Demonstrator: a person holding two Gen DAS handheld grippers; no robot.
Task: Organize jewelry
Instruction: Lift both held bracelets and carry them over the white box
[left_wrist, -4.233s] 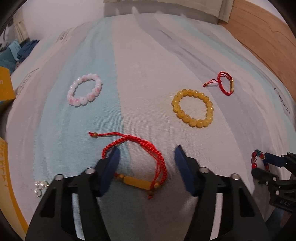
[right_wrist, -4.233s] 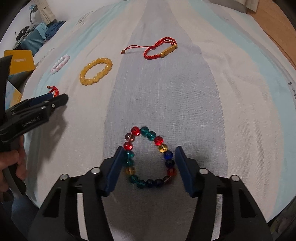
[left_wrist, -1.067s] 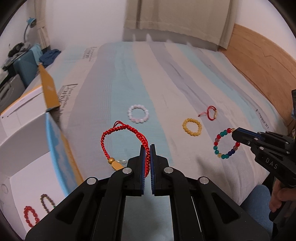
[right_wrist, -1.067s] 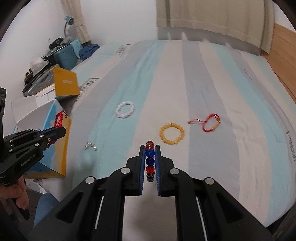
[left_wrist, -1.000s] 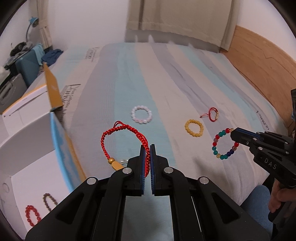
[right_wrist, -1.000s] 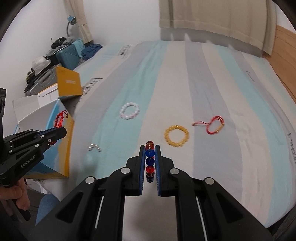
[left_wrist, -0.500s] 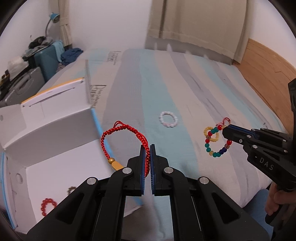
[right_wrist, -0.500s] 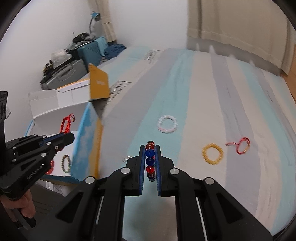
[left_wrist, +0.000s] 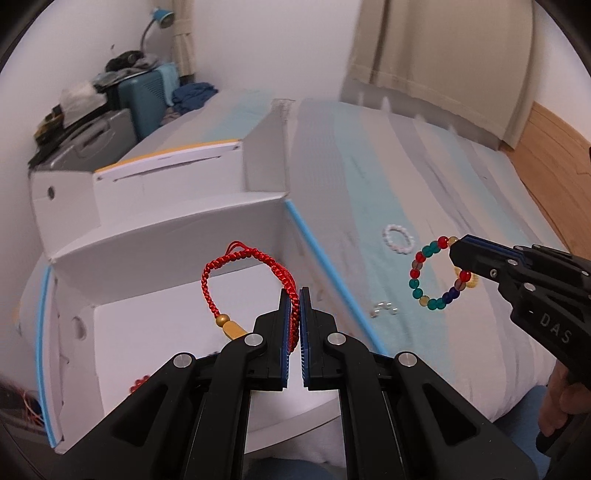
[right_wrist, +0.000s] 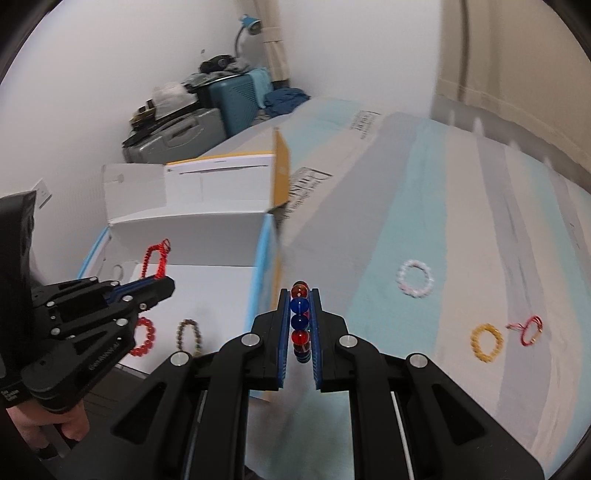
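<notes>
The open white box (left_wrist: 173, 229) stood against the edge of the striped bed (left_wrist: 424, 177), and all positions below are given from that box.

The left gripper (left_wrist: 294, 295) was held above the box floor, its jaws pressed together on the red cord bracelet (left_wrist: 236, 266); the loop stood up from the fingers over the interior, its gold bead hanging low toward the floor. In the right wrist view the same gripper (right_wrist: 162, 286) sat over the box's near left part.

The right gripper (right_wrist: 299, 295) was outside the box, just past its blue-edged wall on the bed side, jaws clamped on the multicoloured bead bracelet (right_wrist: 299, 317). From the left wrist view that bracelet (left_wrist: 436, 275) hung free in the air from the fingertips, clear of the bedding.

On the box floor lay a red bead bracelet (right_wrist: 144, 338) and a brown bead bracelet (right_wrist: 189, 336), side by side and apart.

On the bed, away from the box: a white bead bracelet (right_wrist: 415, 278) nearest, then a yellow bead bracelet (right_wrist: 487, 343), then a second red cord bracelet (right_wrist: 530, 328) farthest. A small silver piece (left_wrist: 384, 308) lay on the bedding just outside the box wall; its kind could not be determined
</notes>
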